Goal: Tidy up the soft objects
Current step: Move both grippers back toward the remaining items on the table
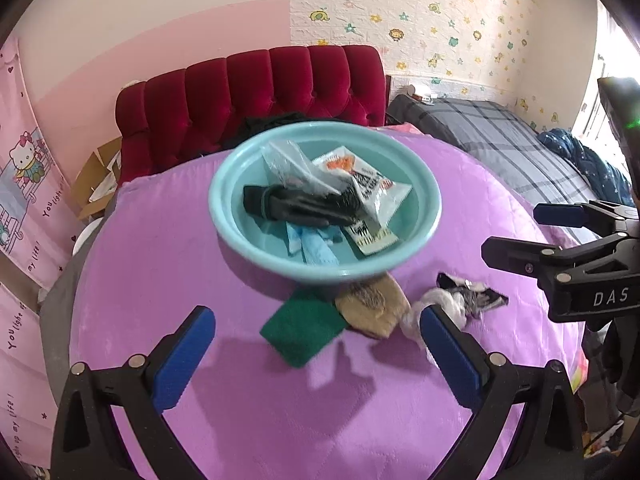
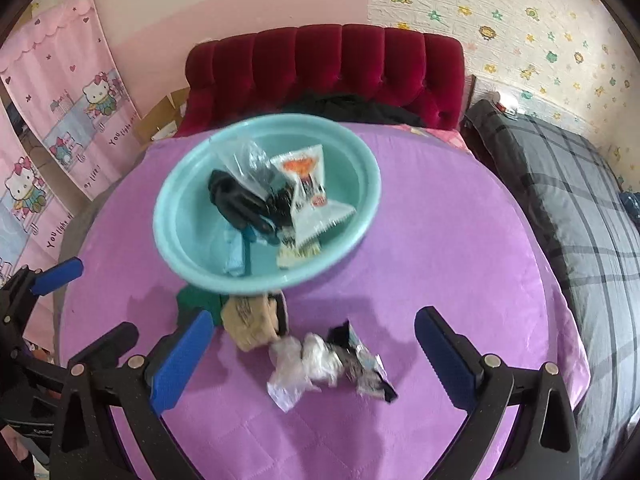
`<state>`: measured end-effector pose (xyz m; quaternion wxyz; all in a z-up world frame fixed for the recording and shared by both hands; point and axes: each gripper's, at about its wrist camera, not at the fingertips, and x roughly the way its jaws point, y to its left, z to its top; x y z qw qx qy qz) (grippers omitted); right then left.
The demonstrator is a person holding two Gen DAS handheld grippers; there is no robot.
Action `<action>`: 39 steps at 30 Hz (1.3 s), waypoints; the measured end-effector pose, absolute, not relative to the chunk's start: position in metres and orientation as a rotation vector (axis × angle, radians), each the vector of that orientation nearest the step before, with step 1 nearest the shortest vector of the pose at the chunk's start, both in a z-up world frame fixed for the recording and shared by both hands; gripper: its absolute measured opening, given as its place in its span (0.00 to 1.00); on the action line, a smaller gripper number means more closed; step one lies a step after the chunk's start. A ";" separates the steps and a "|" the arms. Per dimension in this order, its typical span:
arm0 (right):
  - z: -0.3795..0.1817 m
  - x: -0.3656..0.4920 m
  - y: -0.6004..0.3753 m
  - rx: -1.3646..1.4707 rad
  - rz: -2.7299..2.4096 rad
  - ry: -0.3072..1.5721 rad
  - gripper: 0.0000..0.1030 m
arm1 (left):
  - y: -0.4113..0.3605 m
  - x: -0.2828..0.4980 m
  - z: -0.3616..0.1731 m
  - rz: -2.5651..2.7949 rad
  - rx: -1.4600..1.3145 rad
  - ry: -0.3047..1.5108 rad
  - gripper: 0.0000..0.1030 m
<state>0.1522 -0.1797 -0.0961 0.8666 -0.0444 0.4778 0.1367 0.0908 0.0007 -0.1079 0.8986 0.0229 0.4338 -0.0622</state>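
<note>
Crumpled wrapper [image 2: 328,364] long axis left-right; right gripper [image 2: 316,360] spread above.

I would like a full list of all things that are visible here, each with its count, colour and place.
basin: 1, light teal, centre of the purple cover
black glove: 1, black, inside the basin
snack packets: several, white with orange and black, inside the basin
blue item: 1, light blue, basin bottom
green cloth: 1, dark green, in front of the basin
tan cloth: 1, beige, beside the green cloth
crumpled wrappers: a small heap, white, clear, black, near the right tongs
purple cover: 1, purple, on the bed
headboard: 1, dark red, behind
plaid bedding: 1, grey, at right
left tongs: 1, black, blue pads, open
right tongs: 1, same, open
</note>
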 end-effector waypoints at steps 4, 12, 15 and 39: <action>-0.111 0.140 -0.185 -0.106 0.285 1.016 1.00 | -0.003 0.081 -0.121 -0.137 0.041 0.919 1.00; -0.142 0.128 -0.198 -0.083 0.269 1.073 1.00 | -0.014 0.073 -0.145 -0.153 0.037 0.962 1.00; -0.146 0.128 -0.203 -0.077 0.261 1.089 1.00 | -0.020 0.073 -0.146 -0.163 0.042 0.962 1.00; -0.199 0.141 -0.258 -0.080 0.155 1.196 1.00 | -0.086 0.103 -0.206 -0.289 0.026 1.045 1.00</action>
